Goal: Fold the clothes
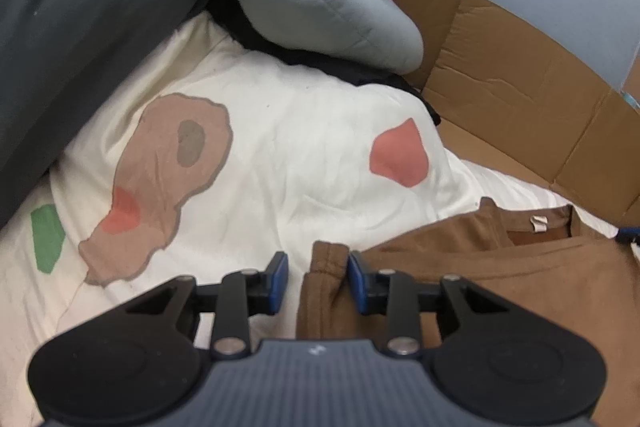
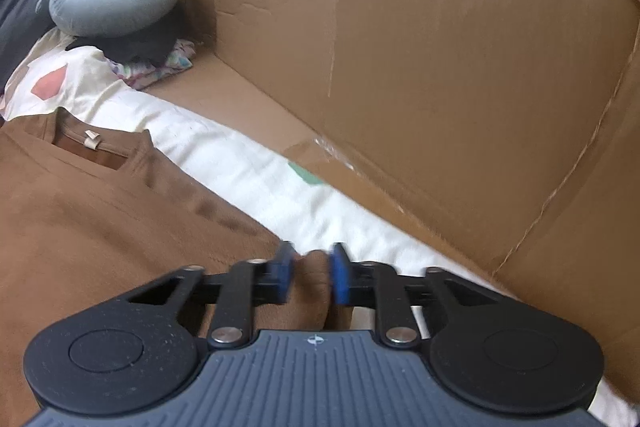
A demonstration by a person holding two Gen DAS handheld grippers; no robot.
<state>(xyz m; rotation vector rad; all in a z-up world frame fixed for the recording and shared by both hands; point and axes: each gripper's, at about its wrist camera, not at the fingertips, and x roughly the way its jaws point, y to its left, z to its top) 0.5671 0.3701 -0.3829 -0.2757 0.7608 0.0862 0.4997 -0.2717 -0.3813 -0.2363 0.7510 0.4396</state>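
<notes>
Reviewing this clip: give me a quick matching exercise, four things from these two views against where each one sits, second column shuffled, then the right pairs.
Things:
1. brown long-sleeved shirt
2. grey ring-shaped cushion
3. flattened brown cardboard box
4. left gripper

Places:
A. standing as a wall along the far edge of the bed
B. spread flat on the white patterned bedsheet, neck label showing
C. open around a brown sleeve cuff
D. on top of a pile of dark clothes at the head of the bed

Pairs: 1-B, 2-D, 3-A, 4-C
</notes>
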